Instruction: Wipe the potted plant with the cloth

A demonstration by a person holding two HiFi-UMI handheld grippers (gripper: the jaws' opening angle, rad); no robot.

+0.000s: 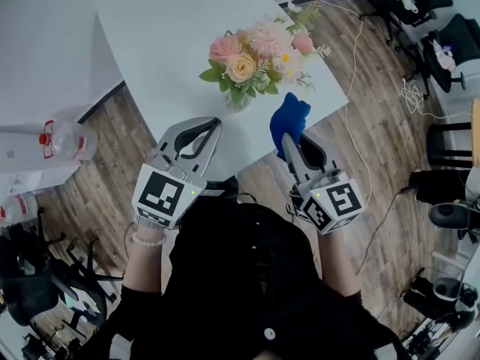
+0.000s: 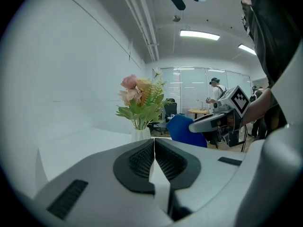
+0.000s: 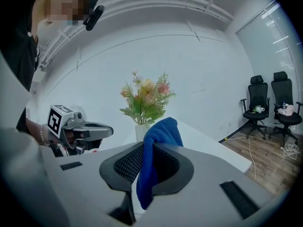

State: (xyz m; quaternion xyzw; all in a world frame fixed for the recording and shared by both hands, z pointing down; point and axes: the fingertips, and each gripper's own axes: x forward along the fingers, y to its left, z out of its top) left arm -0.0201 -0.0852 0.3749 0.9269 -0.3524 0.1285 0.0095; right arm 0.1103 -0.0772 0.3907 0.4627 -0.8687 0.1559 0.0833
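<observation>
A potted plant (image 1: 259, 60) with pink, peach and white flowers in a small white vase stands near the front corner of the white table (image 1: 172, 36). My right gripper (image 1: 288, 142) is shut on a blue cloth (image 1: 288, 121), held upright just right of the vase; the right gripper view shows the cloth (image 3: 152, 160) pinched between the pads, the plant (image 3: 146, 103) beyond. My left gripper (image 1: 217, 123) is shut and empty, pointing at the vase from its left. In the left gripper view the plant (image 2: 141, 103) stands ahead, with the right gripper and cloth (image 2: 183, 129) beside it.
A clear plastic bottle with a red cap (image 1: 64, 141) lies on a second table at the left. Office chairs (image 1: 420, 6) and a white cable (image 1: 358, 103) occupy the wooden floor to the right. Other people (image 2: 215, 91) stand far off in the room.
</observation>
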